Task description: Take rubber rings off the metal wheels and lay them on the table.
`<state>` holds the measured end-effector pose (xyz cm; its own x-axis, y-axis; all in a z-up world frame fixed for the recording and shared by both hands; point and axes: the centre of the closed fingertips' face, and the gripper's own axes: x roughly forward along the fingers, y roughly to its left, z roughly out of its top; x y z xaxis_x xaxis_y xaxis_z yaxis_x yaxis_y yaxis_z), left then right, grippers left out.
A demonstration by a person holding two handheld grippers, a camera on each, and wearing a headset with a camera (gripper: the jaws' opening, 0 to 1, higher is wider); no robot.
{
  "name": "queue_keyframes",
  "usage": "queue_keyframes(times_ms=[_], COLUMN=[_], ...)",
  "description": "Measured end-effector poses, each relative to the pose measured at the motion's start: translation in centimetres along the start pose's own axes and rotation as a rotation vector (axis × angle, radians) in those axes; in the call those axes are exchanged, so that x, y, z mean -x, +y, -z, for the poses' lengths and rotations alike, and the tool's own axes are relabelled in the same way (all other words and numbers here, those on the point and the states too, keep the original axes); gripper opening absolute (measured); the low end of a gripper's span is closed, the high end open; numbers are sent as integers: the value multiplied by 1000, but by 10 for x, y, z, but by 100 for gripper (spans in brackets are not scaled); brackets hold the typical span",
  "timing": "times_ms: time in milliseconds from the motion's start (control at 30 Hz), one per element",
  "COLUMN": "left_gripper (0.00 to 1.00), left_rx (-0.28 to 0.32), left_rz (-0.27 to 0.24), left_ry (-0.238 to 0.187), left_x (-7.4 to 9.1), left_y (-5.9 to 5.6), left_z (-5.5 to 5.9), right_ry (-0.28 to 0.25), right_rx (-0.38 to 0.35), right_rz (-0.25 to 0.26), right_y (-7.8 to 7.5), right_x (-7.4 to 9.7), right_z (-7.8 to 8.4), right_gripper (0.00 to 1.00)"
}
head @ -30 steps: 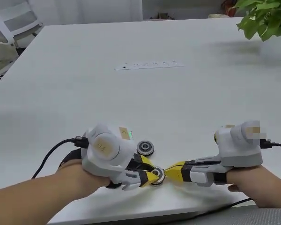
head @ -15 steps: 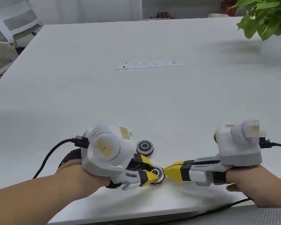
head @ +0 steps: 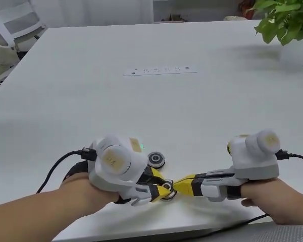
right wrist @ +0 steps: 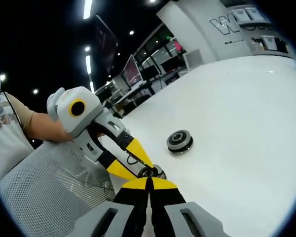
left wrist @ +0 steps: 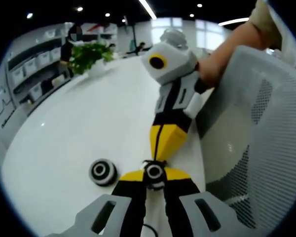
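My left gripper (head: 161,190) clamps wheel (left wrist: 154,174) lower centre; right gripper (right wrist: 149,183) jaws narrow, ring hidden; table edge (head: 156,228) close below.

Near edge of the white table (head: 202,111): the left gripper (head: 163,189) and right gripper (head: 177,185) meet tip to tip at a wheel (head: 167,187), closing the space between them. A second wheel (head: 156,159) sits just behind the left gripper — the nearest obstacle. Beyond it the tabletop lies open up to a power strip (head: 160,70) at mid-table. A potted plant (head: 283,20) crowds the far right corner — a chair (head: 15,22) stands off the far left.
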<state>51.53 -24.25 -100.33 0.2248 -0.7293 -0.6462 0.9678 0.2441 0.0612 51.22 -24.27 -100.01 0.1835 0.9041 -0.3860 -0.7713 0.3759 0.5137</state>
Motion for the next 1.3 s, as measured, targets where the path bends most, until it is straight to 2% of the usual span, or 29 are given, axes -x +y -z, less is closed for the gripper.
queue_keyframes(times_ms=[200, 567, 633, 1033, 1300], left_gripper=[13, 13, 13, 14, 14], left_rx=[0, -5, -4, -4, -4], left_rz=[0, 3, 1, -4, 1], left_ry=[0, -1, -3, -9, -6], left_x=[0, 0, 0, -1, -1], left_y=[0, -2, -2, -1, -1], left_z=[0, -1, -1, -2, -2], right_ry=[6, 0, 9, -4, -13], right_rx=[21, 43, 65, 44, 39], right_rz=[-3, -46, -41, -5, -1], right_y=[2, 11, 11, 0, 0], right_x=[-1, -3, -4, 0, 1], right_z=[0, -1, 0, 0, -2], right_gripper=[0, 0, 0, 0, 0])
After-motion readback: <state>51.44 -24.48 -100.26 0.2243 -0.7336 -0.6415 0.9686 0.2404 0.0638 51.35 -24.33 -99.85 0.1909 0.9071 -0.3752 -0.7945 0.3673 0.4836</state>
